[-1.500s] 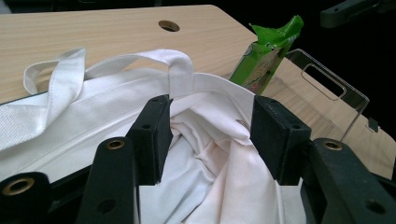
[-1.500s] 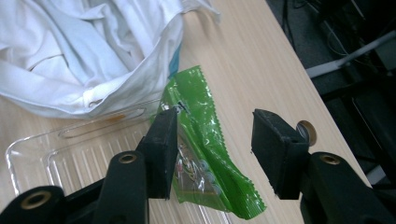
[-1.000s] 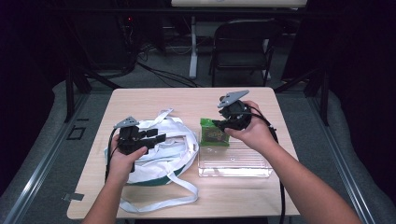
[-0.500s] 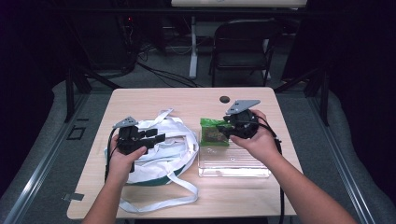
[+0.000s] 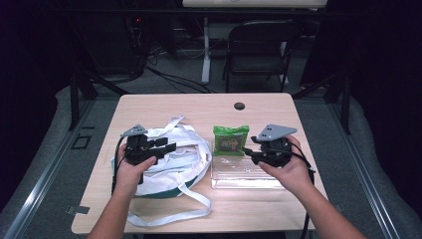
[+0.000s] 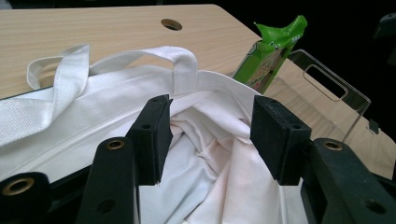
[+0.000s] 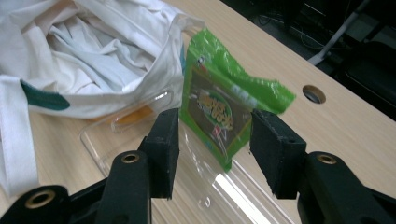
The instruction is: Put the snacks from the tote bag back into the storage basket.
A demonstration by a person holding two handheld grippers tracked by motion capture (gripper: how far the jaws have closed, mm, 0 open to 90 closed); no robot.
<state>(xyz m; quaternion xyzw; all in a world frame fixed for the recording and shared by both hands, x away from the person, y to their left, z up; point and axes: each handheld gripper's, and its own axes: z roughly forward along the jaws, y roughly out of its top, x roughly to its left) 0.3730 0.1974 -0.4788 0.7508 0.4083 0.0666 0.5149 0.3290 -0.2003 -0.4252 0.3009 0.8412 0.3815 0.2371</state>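
Observation:
A green snack bag (image 5: 230,140) (image 7: 219,107) stands tilted at the far edge of a clear plastic tray (image 5: 249,180) (image 7: 205,186). My right gripper (image 5: 247,153) (image 7: 215,126) points at the bag from just short of it. Its jaws have just been opening and the pads touch nothing. A white tote bag (image 5: 169,169) (image 6: 93,121) lies crumpled left of the tray. My left gripper (image 5: 171,146) (image 6: 210,116) hovers open at the tote's mouth, with loose white cloth between its pads. The snack bag (image 6: 268,56) and tray (image 6: 336,93) lie beyond it.
A round cable hole (image 5: 239,106) (image 7: 314,94) sits near the table's far edge. The tote's long straps (image 5: 169,216) trail toward the near edge. A folding chair (image 5: 259,50) stands beyond the table. The tote (image 7: 93,56) touches the tray's left wall.
My right gripper has drawn back from the snack bag, toward the person and slightly right, and its jaws stand wider. The left gripper and the tote have not moved.

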